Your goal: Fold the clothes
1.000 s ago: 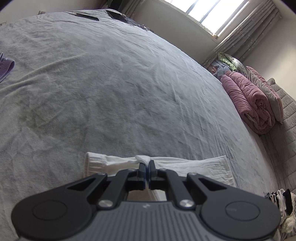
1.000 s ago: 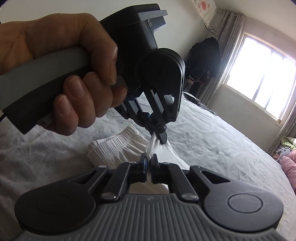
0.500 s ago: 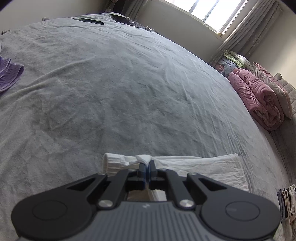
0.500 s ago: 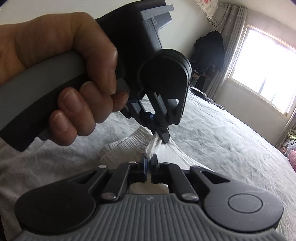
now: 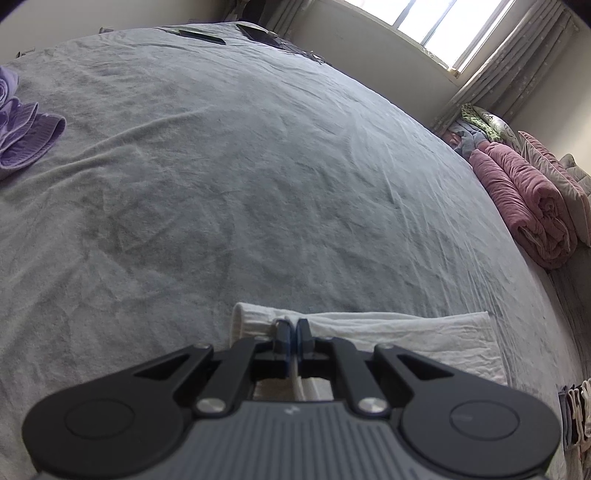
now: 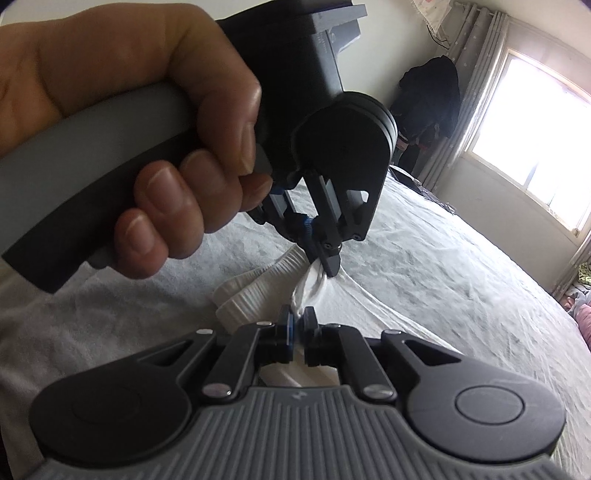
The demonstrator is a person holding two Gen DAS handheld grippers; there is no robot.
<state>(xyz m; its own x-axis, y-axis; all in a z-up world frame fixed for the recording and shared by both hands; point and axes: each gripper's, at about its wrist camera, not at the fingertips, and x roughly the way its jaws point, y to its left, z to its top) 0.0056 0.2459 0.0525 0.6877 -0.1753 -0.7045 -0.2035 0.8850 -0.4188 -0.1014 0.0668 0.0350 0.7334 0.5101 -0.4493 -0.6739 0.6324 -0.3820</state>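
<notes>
Gripping: both claws pinch the same white ribbed-cuff cotton garment (image 5: 388, 332) on the grey wrinkled bed sheet (image 5: 240, 184).
Left gripper (image 5: 293, 332): jaws closed down to a sliver, white cloth bunched between the blue-edged pads; in the right wrist view it (image 6: 330, 267) points steeply down onto a gathered knot of the fabric.
Right gripper (image 6: 299, 323): jaws almost together, a fold of the white cloth caught between the pads.
Left hand (image 6: 155, 155): wrapped round the grey handle, fingers curled underneath.
Garment position: lies flat near the near edge of the bed, a folded strip running to the right from the left claw; ribbed cuff end (image 6: 255, 284) to the left of both claws.
Claw spacing: the two claw tips sit near each other, the cloth drawn taut between them.
Purple folded garment (image 5: 22, 136): at the left edge of the bed, well apart from the white one.
Pink rolled quilt (image 5: 532, 206): along the right edge of the bed, beneath the curtained window (image 5: 443, 29).
Dark flat items (image 5: 201, 35): at the far edge; cannot tell what they are.
</notes>
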